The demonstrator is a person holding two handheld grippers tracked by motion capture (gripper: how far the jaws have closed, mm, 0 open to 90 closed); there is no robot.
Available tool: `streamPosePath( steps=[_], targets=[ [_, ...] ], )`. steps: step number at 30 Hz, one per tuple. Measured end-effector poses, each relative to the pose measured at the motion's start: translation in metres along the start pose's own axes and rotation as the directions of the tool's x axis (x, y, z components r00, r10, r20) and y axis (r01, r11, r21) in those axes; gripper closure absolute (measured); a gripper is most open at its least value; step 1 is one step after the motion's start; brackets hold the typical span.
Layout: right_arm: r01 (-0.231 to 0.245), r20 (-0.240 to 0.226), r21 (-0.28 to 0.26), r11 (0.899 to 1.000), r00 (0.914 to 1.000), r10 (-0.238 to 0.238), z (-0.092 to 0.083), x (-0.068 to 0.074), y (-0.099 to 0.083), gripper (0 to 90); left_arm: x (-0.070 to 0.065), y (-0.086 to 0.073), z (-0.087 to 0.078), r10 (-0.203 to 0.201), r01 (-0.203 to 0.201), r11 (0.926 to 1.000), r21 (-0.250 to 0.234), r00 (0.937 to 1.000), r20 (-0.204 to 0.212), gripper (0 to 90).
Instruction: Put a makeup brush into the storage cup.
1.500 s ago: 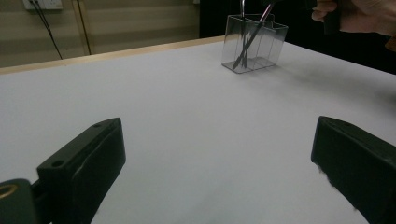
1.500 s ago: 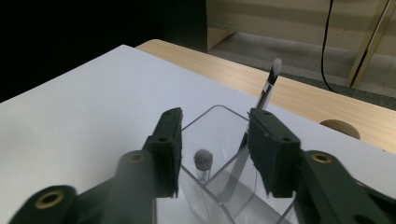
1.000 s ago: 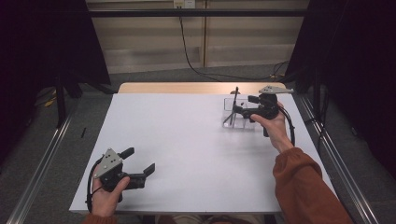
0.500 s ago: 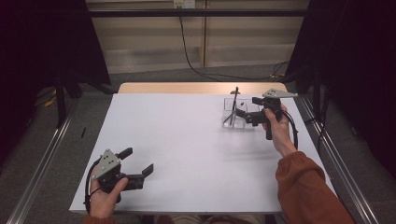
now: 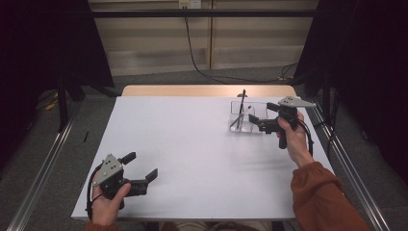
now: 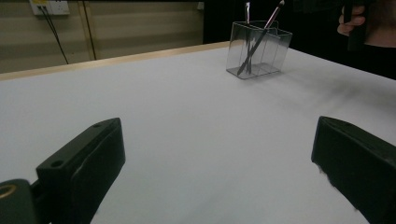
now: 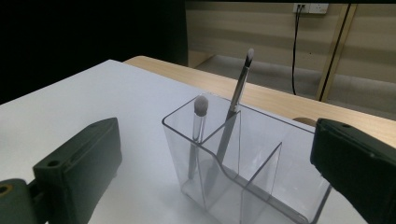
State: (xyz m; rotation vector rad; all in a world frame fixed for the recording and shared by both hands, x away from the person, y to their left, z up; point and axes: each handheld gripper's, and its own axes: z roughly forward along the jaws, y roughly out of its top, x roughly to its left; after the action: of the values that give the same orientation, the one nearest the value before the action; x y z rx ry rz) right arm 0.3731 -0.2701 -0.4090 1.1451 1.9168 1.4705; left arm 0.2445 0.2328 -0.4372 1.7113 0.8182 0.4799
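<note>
Brushes (image 7: 233,107) stand inside clear organizer (image 7: 252,177).

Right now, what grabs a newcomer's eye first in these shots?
The clear acrylic organizer at the far right of the white table, with two makeup brushes standing tilted in one compartment. The right tool hovers right beside it, jaws wide apart with nothing between them. The left tool rests at the near left edge, also open and holding nothing.
</note>
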Motion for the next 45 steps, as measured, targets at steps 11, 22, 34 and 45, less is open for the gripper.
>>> streamPosePath(
  steps=[11,22,34,45],
  targets=[
    [0.024,0.02,-0.021,0.999,0.9995,-0.024,-0.02,0.005,-0.005,1.4,0.001,0.001,-0.001,0.014,-0.014,0.9999,-0.003,0.9999,0.007,2.8],
    [0.023,0.034,-0.046,0.999,0.9992,-0.021,-0.045,0.009,-0.013,1.6,0.001,0.001,-0.002,0.016,-0.016,0.9999,-0.002,0.9999,0.003,2.8],
    [0.006,0.021,-0.046,0.999,0.9998,-0.005,-0.07,0.012,-0.026,4.1,0.001,0.001,-0.003,0.029,-0.029,0.9996,-0.005,0.9995,-0.013,2.8],
    [0.0,0.025,-0.051,0.999,0.9997,0.001,-0.086,0.021,-0.039,2.0,0.001,0.001,-0.006,0.035,-0.036,0.9993,-0.007,0.9991,-0.022,2.8]
  ],
)
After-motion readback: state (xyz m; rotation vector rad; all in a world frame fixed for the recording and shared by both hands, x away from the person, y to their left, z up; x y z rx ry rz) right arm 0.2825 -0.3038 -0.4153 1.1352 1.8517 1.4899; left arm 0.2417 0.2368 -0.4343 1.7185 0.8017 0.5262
